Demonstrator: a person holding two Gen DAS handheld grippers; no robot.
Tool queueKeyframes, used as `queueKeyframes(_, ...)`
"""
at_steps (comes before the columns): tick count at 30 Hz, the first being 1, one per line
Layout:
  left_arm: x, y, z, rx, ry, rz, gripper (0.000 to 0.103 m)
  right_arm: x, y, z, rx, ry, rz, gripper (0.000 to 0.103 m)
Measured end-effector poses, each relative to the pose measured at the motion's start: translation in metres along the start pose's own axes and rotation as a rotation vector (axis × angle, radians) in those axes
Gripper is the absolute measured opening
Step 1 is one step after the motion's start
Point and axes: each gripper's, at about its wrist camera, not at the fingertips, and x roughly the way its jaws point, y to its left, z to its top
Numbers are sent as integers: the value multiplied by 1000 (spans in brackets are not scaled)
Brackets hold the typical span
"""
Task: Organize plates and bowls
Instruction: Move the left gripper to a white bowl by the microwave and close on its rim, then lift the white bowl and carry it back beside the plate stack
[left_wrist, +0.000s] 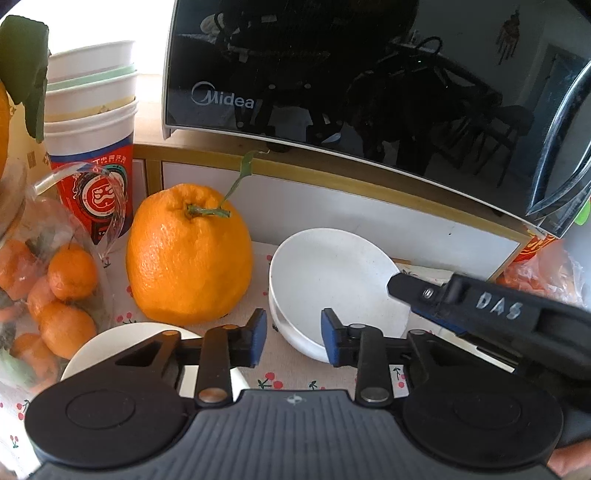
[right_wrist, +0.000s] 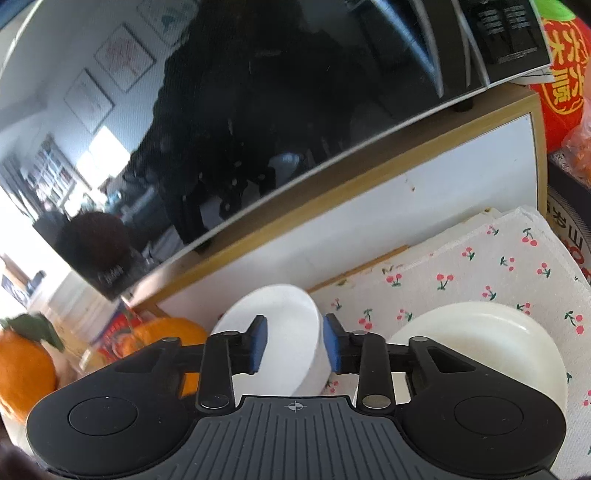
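A white bowl (left_wrist: 332, 280) (right_wrist: 284, 314) stands on the cherry-print cloth in front of the microwave. My left gripper (left_wrist: 294, 338) straddles its near left wall, one finger outside and one inside, and a gap shows beside the pads. My right gripper (right_wrist: 294, 343) straddles the opposite wall, its outer pad close against the outside and its other finger inside. In the left wrist view the right gripper's inner finger (left_wrist: 400, 286) reaches over the bowl's right rim. A cream dish (left_wrist: 122, 334) lies at lower left, partly under my left gripper. Another cream bowl (right_wrist: 480, 332) sits right of the white bowl.
A large orange (left_wrist: 188, 254) stands just left of the white bowl, with a bag of small oranges (left_wrist: 55, 295) and stacked paper cups (left_wrist: 92, 122) beyond. The black microwave (left_wrist: 332, 74) on its white stand (left_wrist: 351, 214) blocks the back. A red ornament (right_wrist: 561, 92) hangs at far right.
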Motion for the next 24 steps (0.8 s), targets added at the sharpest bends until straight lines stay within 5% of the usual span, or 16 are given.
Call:
queueKeyframes(7, 7, -5, -1, 30, -2, 16, 19, 5, -1, -8, -17, 21, -29, 15)
queueKeyframes(24, -32, -4, 1, 25, -50, 0, 18, -29, 15, 1, -36, 4, -9, 14)
